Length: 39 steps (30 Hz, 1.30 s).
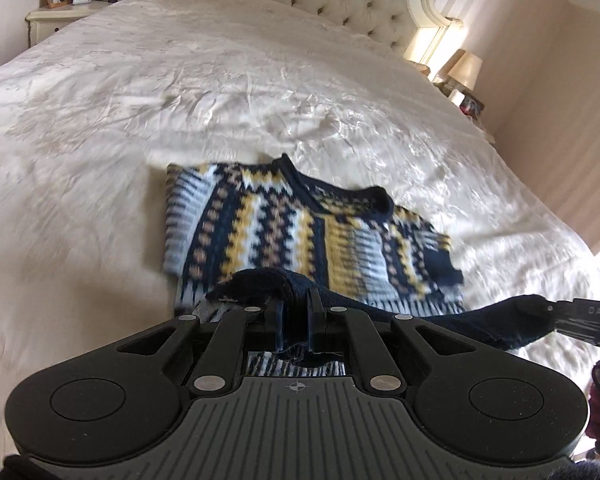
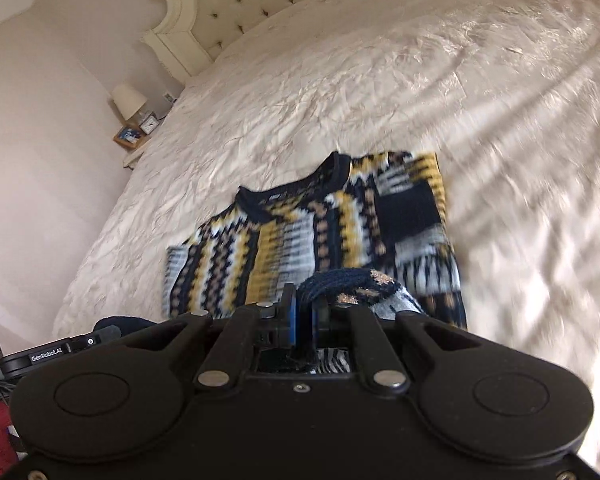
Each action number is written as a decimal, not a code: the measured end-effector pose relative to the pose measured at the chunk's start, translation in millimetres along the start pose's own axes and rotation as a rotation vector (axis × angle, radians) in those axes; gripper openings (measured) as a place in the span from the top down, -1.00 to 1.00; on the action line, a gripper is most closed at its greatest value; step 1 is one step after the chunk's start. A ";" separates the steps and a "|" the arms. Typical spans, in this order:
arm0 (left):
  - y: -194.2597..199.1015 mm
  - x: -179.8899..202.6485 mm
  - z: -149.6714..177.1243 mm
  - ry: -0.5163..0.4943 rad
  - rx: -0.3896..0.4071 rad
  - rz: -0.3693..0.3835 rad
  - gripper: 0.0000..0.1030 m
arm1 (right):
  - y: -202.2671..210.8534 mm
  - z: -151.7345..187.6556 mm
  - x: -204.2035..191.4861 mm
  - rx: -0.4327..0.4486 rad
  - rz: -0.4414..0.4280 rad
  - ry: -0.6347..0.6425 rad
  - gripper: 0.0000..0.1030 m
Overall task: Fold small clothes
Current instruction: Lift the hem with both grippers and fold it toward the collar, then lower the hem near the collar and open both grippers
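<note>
Patterned sweater (image 1: 300,228) on the bed (image 1: 180,92), just ahead of both tools, sleeves apparently already folded in. Left tool (image 1: 294,312) and right tool (image 2: 302,312) each pinch the dark hem — the bottom-to-collar fold is judged still unfinished.

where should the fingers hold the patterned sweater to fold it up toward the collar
By the navy hem band, one corner per gripper, coming from the near edge. The sweater lies flat on the bedspread, collar at the far end, so the hem is the free edge. The left gripper and right gripper are each shut on it there, the hem lifted off the bed.
</note>
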<state>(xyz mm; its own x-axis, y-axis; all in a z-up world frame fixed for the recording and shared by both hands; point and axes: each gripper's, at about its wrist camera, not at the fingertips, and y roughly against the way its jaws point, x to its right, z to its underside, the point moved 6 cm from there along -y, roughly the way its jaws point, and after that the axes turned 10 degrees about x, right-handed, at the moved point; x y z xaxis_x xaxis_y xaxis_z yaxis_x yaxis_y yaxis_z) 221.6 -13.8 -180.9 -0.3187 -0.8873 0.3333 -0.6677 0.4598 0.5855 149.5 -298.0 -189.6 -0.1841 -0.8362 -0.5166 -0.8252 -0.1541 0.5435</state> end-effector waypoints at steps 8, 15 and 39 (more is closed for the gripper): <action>-57.9 -20.4 -30.7 0.037 -0.046 0.012 0.81 | -54.0 -25.7 7.0 -0.019 0.055 -0.016 0.74; -93.0 -26.2 -54.2 0.020 -0.066 0.009 0.81 | -88.6 -47.4 13.3 -0.029 0.085 -0.037 0.74; -183.2 -52.6 -85.8 0.070 -0.115 -0.065 0.43 | -183.7 -79.3 65.5 -0.075 0.118 -0.065 -0.02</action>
<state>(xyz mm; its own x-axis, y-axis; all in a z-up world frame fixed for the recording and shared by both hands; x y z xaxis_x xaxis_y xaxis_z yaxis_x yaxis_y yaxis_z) 418.4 -48.3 -242.3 -0.2269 -0.9127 0.3399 -0.6023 0.4058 0.6874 331.4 -366.3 -270.8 -0.3139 -0.8155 -0.4863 -0.7538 -0.0974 0.6498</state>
